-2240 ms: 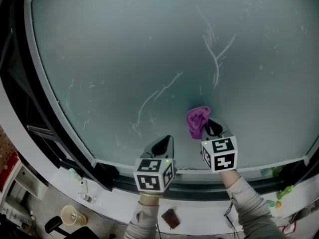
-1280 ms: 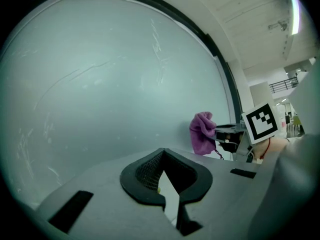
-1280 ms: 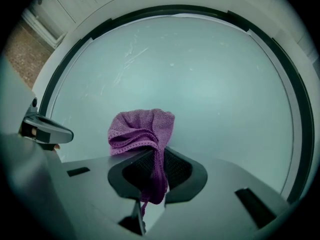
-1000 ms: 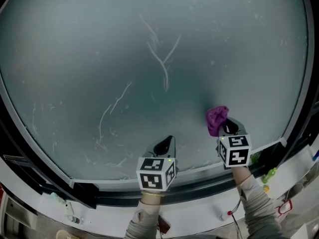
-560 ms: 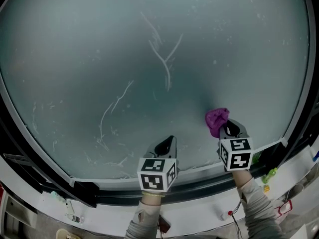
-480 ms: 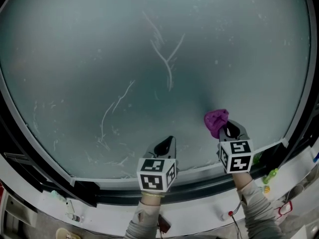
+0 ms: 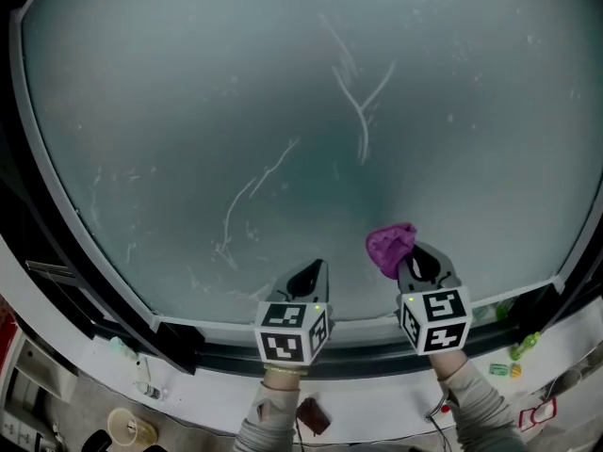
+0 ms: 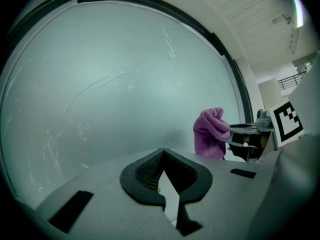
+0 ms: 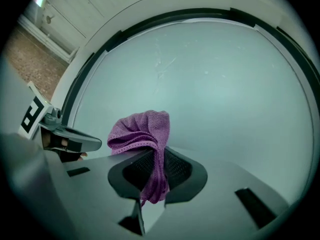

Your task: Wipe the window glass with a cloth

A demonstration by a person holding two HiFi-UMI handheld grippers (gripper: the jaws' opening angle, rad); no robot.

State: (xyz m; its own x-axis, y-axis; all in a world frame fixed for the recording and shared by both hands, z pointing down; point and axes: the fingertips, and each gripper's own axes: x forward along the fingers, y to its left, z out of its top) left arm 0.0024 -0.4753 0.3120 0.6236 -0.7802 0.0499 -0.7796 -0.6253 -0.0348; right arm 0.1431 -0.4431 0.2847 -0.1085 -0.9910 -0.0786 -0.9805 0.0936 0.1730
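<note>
A frosted window pane (image 7: 283,92) fills most of the head view, with thin white streaks (image 7: 358,102) and scratches on it. My right gripper (image 7: 415,260) is shut on a bunched purple cloth (image 7: 389,246), which is held near the lower part of the glass; whether the cloth touches it I cannot tell. The right gripper view has the cloth (image 9: 142,131) pinched between the jaws, a tail hanging down. My left gripper (image 7: 306,276) is shut with nothing in it, pointing at the lower glass to the left of the cloth (image 8: 211,133).
A dark window frame (image 7: 85,252) curves round the pane, with a white sill (image 7: 367,408) below it. Small items lie on the sill: a green object (image 7: 524,347) at the right, a bottle (image 7: 141,384) and a cup (image 7: 127,428) at the left.
The right gripper with the cloth has slid left and slightly down across the lower glass. The head view has shifted, so the streaks sit further right. The left gripper has stayed put.
</note>
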